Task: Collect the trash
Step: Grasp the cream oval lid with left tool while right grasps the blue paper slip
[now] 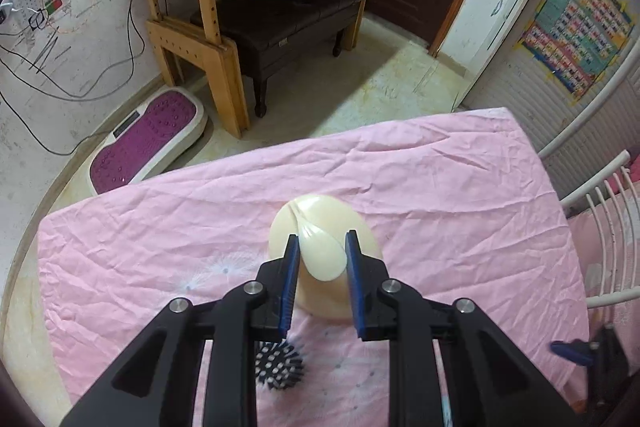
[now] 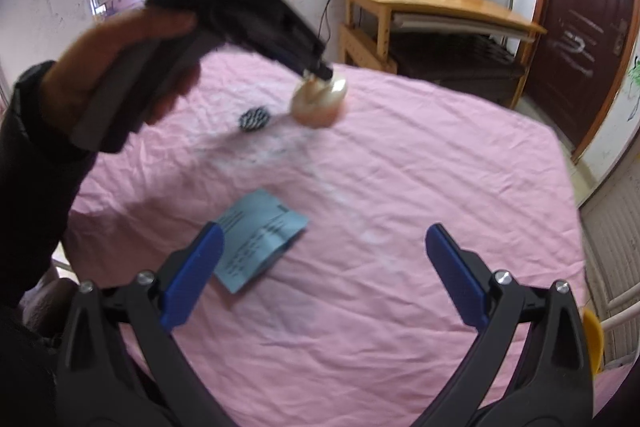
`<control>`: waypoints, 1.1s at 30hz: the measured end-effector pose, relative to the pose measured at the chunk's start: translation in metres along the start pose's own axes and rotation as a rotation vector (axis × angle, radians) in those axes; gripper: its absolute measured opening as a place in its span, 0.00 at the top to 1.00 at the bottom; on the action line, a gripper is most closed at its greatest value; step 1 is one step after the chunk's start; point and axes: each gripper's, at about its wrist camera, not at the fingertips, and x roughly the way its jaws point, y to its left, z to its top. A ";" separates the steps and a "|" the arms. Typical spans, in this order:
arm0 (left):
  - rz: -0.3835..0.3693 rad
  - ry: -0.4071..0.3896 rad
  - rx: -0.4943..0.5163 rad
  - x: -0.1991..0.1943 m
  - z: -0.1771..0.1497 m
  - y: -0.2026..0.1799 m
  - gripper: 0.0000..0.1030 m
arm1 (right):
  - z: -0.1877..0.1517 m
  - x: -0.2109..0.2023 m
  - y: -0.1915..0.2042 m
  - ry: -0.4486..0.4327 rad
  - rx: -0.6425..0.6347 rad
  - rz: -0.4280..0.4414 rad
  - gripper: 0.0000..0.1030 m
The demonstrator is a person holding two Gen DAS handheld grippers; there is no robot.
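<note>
Pinching cream spoon (image 1: pixel 320 247) in left tool (image 1: pixel 322 241), handle pointing away, right tool (image 2: pixel 324 239) spread wide.

Black gripper (image 1: pixel 322 247) arms, blue pads (ribbed), silver screws, dark sleeve (image 2: pixel 28 163)

A pink cloth (image 2: pixel 400 187) covers the table, a cream lid (image 1: pixel 324 255) lies on it, beside a black-and-white spiky ball (image 1: pixel 278 367) and a pale blue printed leaflet (image 2: pixel 260 239).

Open right claw (image 2: pixel 320 259) above blue paper (image 2: pixel 262 239)
</note>
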 end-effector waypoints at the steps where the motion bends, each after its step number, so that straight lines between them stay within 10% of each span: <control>1: -0.001 -0.017 0.007 -0.007 -0.003 0.001 0.82 | 0.000 0.006 0.005 0.018 0.002 0.009 0.06; 13: -0.001 -0.222 -0.001 -0.094 -0.069 0.050 0.82 | 0.000 0.049 0.053 0.096 -0.037 -0.025 0.06; 21: -0.041 -0.170 0.007 -0.079 -0.077 0.067 0.82 | 0.003 0.055 0.057 0.115 0.008 -0.051 0.08; 25: -0.067 -0.152 0.018 -0.072 -0.077 0.066 0.82 | 0.005 0.050 0.056 0.097 0.018 -0.068 0.42; 33: -0.094 -0.119 0.017 -0.068 -0.073 0.066 0.81 | 0.006 0.048 0.051 0.102 0.032 -0.046 0.52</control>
